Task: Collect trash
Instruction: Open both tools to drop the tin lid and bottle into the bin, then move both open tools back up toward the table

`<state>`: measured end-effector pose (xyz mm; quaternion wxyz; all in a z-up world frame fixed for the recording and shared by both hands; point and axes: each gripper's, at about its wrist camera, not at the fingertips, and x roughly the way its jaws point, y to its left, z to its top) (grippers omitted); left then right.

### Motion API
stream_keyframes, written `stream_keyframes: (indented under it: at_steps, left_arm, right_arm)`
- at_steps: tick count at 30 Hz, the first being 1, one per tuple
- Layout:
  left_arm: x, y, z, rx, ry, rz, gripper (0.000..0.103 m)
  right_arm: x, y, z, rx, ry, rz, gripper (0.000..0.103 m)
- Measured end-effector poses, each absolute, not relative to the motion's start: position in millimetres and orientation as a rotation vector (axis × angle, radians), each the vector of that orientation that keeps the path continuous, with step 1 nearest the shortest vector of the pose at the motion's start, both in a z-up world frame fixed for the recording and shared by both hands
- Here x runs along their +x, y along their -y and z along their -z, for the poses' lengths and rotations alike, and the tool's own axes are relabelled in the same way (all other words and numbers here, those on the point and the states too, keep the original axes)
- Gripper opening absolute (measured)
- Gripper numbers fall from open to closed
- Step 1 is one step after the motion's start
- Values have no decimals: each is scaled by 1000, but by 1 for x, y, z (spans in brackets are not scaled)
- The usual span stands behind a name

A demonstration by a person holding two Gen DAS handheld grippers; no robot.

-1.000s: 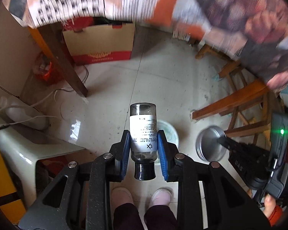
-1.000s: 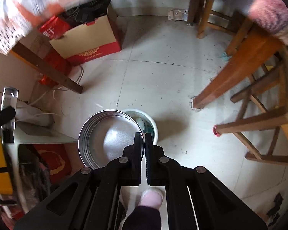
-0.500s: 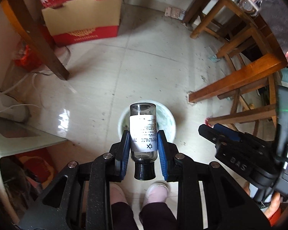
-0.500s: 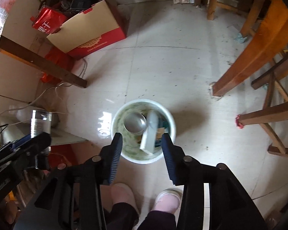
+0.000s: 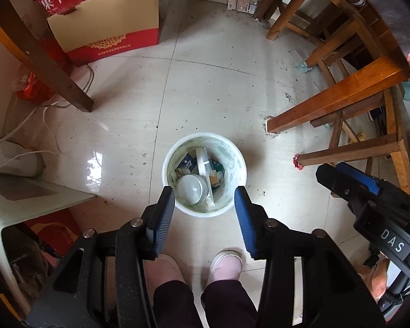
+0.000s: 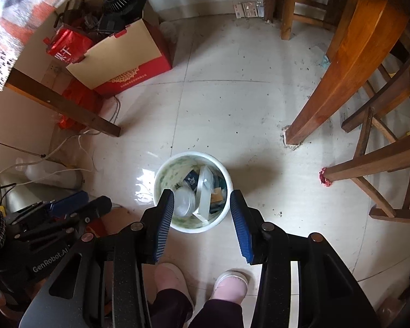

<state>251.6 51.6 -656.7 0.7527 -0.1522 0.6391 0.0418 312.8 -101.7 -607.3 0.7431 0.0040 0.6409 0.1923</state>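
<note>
The person is standing over a white bin [image 5: 204, 173] on the tiled floor [image 5: 210, 90], pink slippers [image 5: 227, 263] just short of its rim, and is pointing both tools almost straight down into it, presumably so that whatever drops lands inside and not on the tiles.

The left gripper [image 5: 204, 213] is hanging directly above the bin's near rim; its jaws are opening, and nothing is lying between the blue pads. The right gripper [image 6: 202, 218] is hovering over the same spot, jaws parted about as far and equally empty, so neither tool is carrying anything.

The trash is sitting down in the bin: a round metal lid [image 5: 192, 188] toward the near side, a pale bottle [image 6: 205, 194] leaning across the middle, and a dark printed wrapper [image 5: 187, 162] behind them, with smaller scraps underneath that I cannot make out.

Off to the side a red and cream carton [image 6: 123, 63] is standing against the wall, and wooden furniture legs [image 6: 339, 76] are crowding the other side.
</note>
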Motion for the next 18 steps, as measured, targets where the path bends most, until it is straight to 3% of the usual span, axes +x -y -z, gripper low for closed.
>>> stream_keyframes:
  at_steps: [7, 18]
  left_arm:
    - [245, -52, 598, -309, -1373, -90, 44]
    - [252, -63, 439, -307, -1225, -105, 46]
  right_arm:
    - [310, 100, 564, 11, -1379, -448, 39]
    - [308, 99, 433, 25, -1298, -464, 39]
